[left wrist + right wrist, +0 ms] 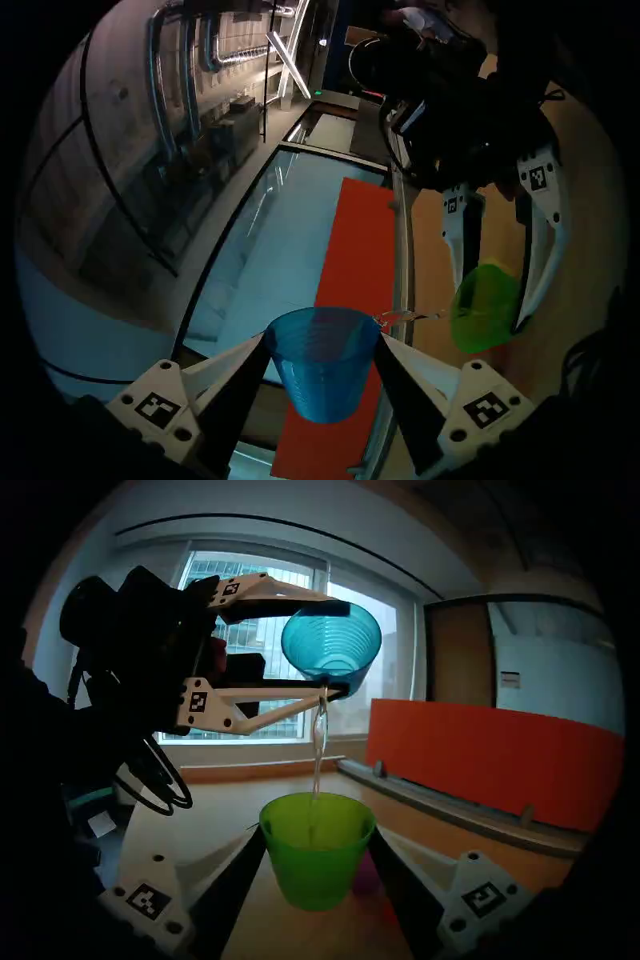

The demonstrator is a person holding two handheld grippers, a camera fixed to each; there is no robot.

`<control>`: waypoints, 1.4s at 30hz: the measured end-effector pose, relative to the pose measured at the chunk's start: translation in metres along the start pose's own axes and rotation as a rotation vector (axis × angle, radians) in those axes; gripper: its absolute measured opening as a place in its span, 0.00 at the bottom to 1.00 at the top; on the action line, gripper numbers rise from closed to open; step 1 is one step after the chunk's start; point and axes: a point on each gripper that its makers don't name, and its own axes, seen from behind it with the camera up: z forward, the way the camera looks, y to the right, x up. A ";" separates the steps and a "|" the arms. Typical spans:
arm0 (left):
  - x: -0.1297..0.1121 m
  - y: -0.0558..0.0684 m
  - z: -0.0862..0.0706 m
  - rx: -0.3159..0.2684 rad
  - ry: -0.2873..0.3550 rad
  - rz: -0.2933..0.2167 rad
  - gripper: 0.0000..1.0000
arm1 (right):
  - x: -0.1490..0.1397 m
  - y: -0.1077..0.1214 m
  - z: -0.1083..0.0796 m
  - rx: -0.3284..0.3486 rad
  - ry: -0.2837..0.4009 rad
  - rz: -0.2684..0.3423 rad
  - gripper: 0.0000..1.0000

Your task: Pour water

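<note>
Mid-pour here: the left claw (322,346) has its two fingers closed snug on the blue cup (322,376), one on each side, and in the right gripper view that cup is tipped over with a thin stream of water (319,744) dropping off its lip. The right claw (318,834) is closed the same way on the green cup (318,864), which sits directly under the blue one, mouth up, and the stream lands inside the rim. I can't tell if the green cup's base is resting on the desk (240,804) or held just above it.

My take on doing this bit well: hold the tilt gentle so the stream stays thin, because a bigger tip looks like it would overshoot the far rim. Line the blue cup's lip up over the middle of the green cup, not its edge. Lowering the blue cup closer would cut splashing. The green cup wants to stay level, and squeezing harder is a bad idea since these thin plastic cups probably flex.

As for writing, not much. The fingers carry square black-and-white marker tags (196,702), patterns rather than text. There's a small notice (510,680) on the wall past the orange partition (496,752), too tiny to read. No brand visible on either cup
</note>
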 end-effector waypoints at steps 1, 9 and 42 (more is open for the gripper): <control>0.000 0.000 0.000 0.000 0.001 0.004 0.87 | 0.001 0.000 0.000 0.000 0.001 0.000 0.90; 0.002 -0.004 -0.001 0.002 0.005 0.036 0.87 | 0.004 0.000 0.000 0.000 0.006 -0.002 0.90; 0.004 -0.013 0.002 0.023 0.022 0.150 0.87 | 0.005 0.001 0.004 0.003 0.008 -0.007 0.90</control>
